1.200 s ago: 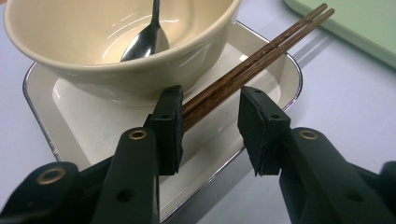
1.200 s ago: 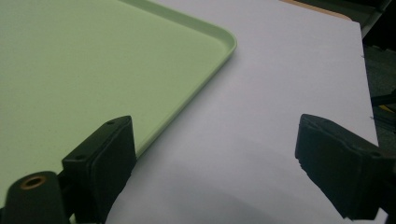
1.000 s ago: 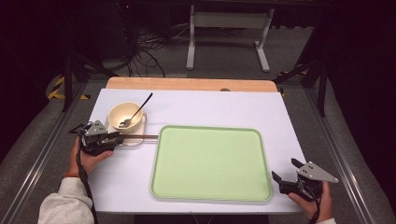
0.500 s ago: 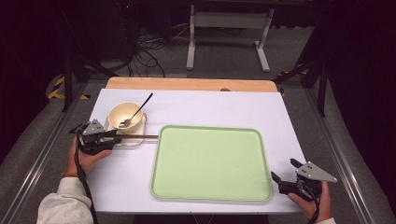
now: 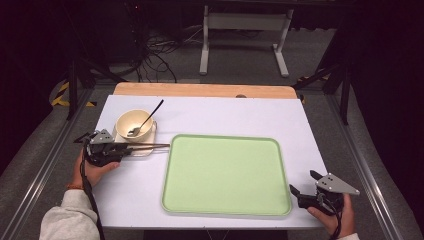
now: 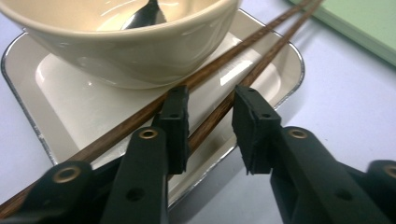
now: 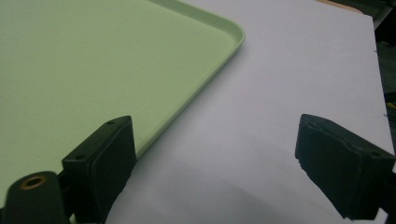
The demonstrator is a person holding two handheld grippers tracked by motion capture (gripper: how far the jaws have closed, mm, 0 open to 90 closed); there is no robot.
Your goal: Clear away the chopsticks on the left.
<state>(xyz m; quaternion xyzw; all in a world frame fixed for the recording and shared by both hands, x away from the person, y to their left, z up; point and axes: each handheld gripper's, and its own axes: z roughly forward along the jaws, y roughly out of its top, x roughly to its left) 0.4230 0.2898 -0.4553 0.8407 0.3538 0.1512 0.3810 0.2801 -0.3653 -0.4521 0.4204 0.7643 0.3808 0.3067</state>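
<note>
A cream bowl (image 5: 134, 125) (image 6: 116, 51) with a metal spoon (image 5: 145, 120) (image 6: 147, 14) stands on a small silver-rimmed plate (image 5: 148, 150) (image 6: 60, 98) at the table's left. Two brown chopsticks (image 5: 152, 146) (image 6: 280, 43) lie across that plate. My left gripper (image 5: 129, 148) (image 6: 210, 121) sits low at the plate's edge. Its jaws have just been closing and stand a little apart, one chopstick between them and the other beside the left jaw. My right gripper (image 5: 303, 182) (image 7: 219, 144) rests open at the near right corner of the green tray (image 5: 225, 175) (image 7: 93, 60), nothing between its jaws.
The green tray lies on the white tabletop (image 5: 225, 117), its left rim near the chopsticks' tips. A wooden strip (image 5: 200, 90) runs along the table's far edge. Beyond stand a metal frame (image 5: 245, 22) and floor cables (image 5: 150, 60).
</note>
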